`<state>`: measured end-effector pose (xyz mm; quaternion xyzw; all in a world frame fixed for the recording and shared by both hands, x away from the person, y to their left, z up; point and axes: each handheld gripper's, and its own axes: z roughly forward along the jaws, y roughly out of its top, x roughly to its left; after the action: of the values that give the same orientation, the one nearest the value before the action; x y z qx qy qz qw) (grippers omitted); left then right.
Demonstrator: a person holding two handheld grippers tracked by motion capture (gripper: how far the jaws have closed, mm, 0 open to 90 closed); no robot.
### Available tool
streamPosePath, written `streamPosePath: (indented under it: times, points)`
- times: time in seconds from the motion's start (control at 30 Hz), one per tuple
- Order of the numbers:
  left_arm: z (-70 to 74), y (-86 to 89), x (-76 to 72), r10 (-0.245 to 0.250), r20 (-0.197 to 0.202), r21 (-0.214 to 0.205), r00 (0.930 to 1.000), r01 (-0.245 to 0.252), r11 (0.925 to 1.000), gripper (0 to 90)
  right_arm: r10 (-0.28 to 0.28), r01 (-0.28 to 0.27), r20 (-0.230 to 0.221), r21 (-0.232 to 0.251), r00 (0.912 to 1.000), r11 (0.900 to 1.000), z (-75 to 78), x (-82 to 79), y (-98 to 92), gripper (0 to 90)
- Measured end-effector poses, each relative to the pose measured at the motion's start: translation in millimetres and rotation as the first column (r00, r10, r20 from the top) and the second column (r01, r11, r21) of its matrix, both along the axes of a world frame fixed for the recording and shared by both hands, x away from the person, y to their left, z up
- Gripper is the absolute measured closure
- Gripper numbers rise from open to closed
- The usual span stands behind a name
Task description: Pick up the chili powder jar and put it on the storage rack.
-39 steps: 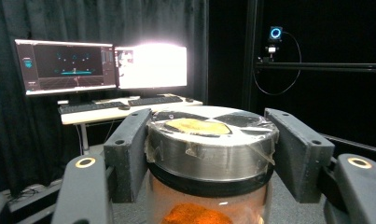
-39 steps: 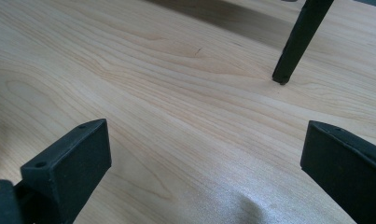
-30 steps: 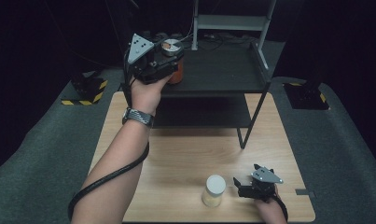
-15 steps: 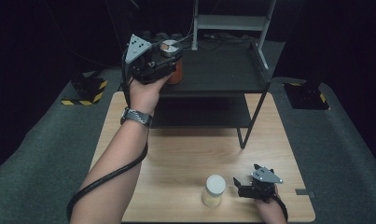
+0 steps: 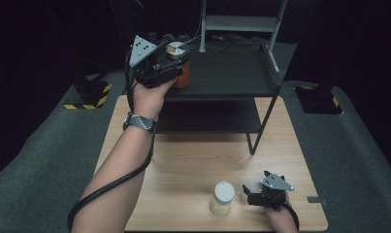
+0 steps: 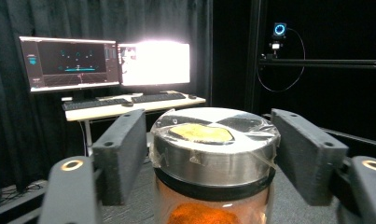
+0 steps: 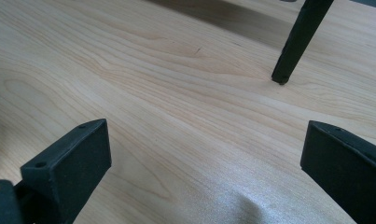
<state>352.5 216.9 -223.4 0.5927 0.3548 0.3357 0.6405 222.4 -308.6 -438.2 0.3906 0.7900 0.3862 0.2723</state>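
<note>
My left hand-held gripper has just been opening around the jar on the shelf; its jaws now stand narrowly apart on either side of the lid, a thin gap showing at each pad, so I read the jar as let go. If I pull back crooked, a jaw could catch the lid and tip the jar off the shelf edge. My right hand-held gripper rests wide and empty on the desk beside a pale jar. The jar's base is cut off, so I cannot tell how squarely it sits.
</note>
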Motion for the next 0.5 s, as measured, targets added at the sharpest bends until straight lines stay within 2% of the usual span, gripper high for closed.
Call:
streamPosePath:
  times: [0.13,0.17,0.2,0.27,0.3,0.33,0.37,0.5]
  points:
    - [1.4,-1.2,-4.2,0.023,-0.010,0.002,0.9997,-0.023,0.9997,10.8,0.001,-0.001,0.003,-0.002,1.0000,1.0000,-0.3,-0.4,0.2,1.2]
    - [1.3,-1.9,-5.6,0.033,-0.012,-0.004,0.9994,-0.033,0.9995,10.8,0.001,-0.001,0.004,-0.001,1.0000,1.0000,-0.4,-0.5,0.1,1.2]
    - [1.5,-1.5,-6.3,0.035,-0.016,-0.011,0.9992,-0.036,0.9993,5.2,0.000,0.000,0.004,-0.001,1.0000,1.0000,-0.5,-0.3,0.2,1.3]
    - [3.3,-1.4,-7.8,0.042,-0.028,-0.006,0.9987,-0.042,0.9991,0.4,-0.001,0.001,0.003,0.000,1.0000,1.0000,-0.4,-0.3,0.2,1.2]
    - [5.3,-1.9,-10.7,0.042,-0.028,0.017,0.9987,-0.042,0.9990,0.3,-0.001,0.001,0.003,0.000,1.0000,1.0000,-0.5,-0.3,0.2,1.3]
    - [5.3,-1.9,-10.7,0.042,-0.028,0.017,0.9987,-0.042,0.9990,0.3,-0.001,0.001,0.003,0.000,1.0000,1.0000,-0.4,-0.3,0.1,1.3]
    - [4.9,-3.1,-15.6,0.048,-0.012,0.036,0.9988,-0.048,0.9982,0.3,-0.001,0.001,0.003,0.000,1.0000,1.0000,-0.4,-0.2,0.1,1.3]
    - [4.3,-2.8,-23.4,0.056,0.004,0.045,0.9984,-0.056,0.9974,0.3,-0.001,0.001,0.003,0.001,1.0000,1.0000,-0.5,-0.3,0.1,1.3]
